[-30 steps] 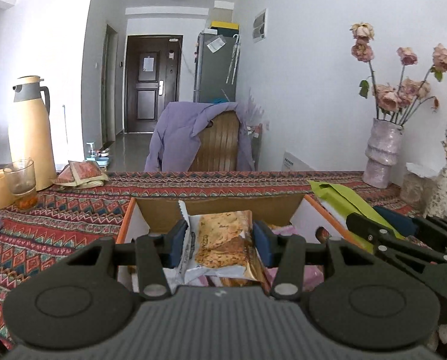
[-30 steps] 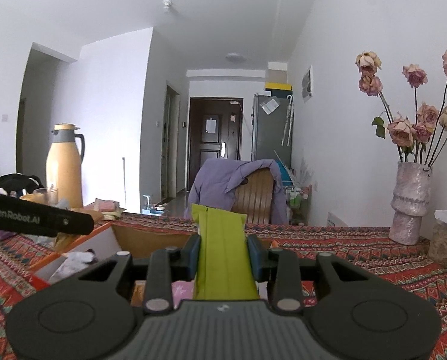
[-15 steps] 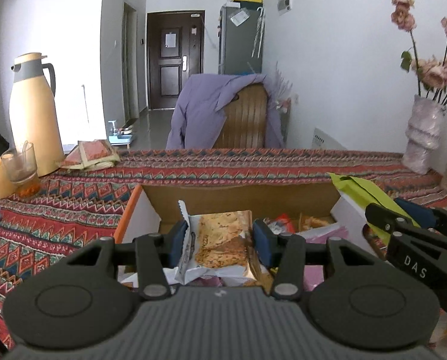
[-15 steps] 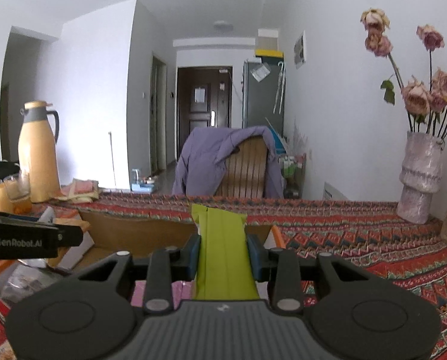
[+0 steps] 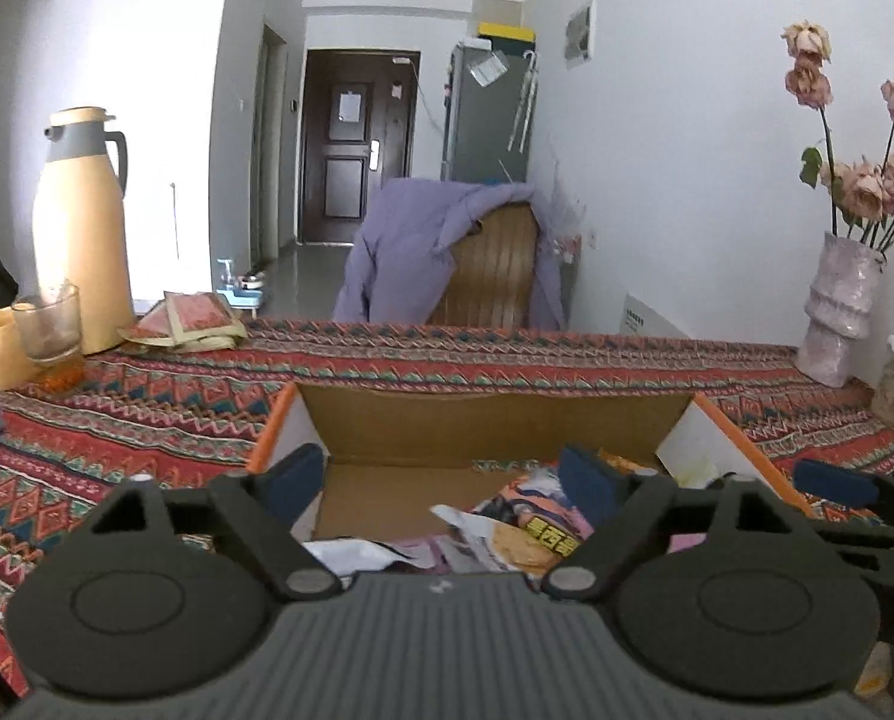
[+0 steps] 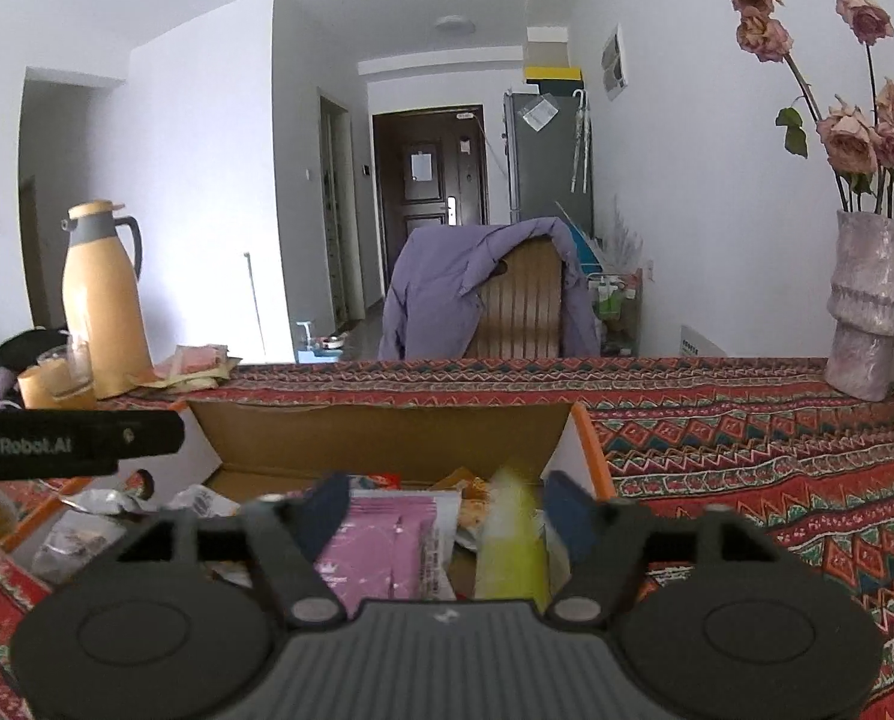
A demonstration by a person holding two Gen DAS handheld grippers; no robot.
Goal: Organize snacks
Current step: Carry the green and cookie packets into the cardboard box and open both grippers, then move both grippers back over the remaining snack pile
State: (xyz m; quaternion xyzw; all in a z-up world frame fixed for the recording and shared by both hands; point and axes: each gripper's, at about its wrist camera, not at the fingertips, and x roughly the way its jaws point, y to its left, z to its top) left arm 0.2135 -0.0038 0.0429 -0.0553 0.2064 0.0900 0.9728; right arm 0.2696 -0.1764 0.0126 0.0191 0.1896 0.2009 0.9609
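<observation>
The left gripper (image 5: 441,480) is positioned over the open cardboard box with orange-edged flaps (image 5: 483,420). Its two blue-padded fingers (image 5: 294,477) are spread wide apart and grasp nothing. Below and between them, several snack packets lie loose inside the box, among them an orange packet with a yellow label (image 5: 543,531) and a crumpled white wrapper (image 5: 357,552).

The right gripper (image 6: 447,504) is likewise positioned over the box (image 6: 381,438), with its fingers (image 6: 567,510) released and well apart. A yellow-green flat snack packet (image 6: 510,546) stands blurred between them, close to the right-hand finger; whether it touches that finger cannot be determined. A pink snack packet (image 6: 375,546) lies in the box beside the left-hand finger. The left gripper's black body is visible at the left edge of the right wrist view.

The box rests on a red patterned woven tablecloth (image 5: 147,414). On the far left of the table stand a tall beige thermos jug with a grey collar (image 5: 81,228) and a clear drinking glass (image 5: 48,324). A pale textured vase of dried pink roses (image 6: 867,306) stands at the far right. A wooden chair draped with a purple garment (image 6: 495,294) stands behind the table.
</observation>
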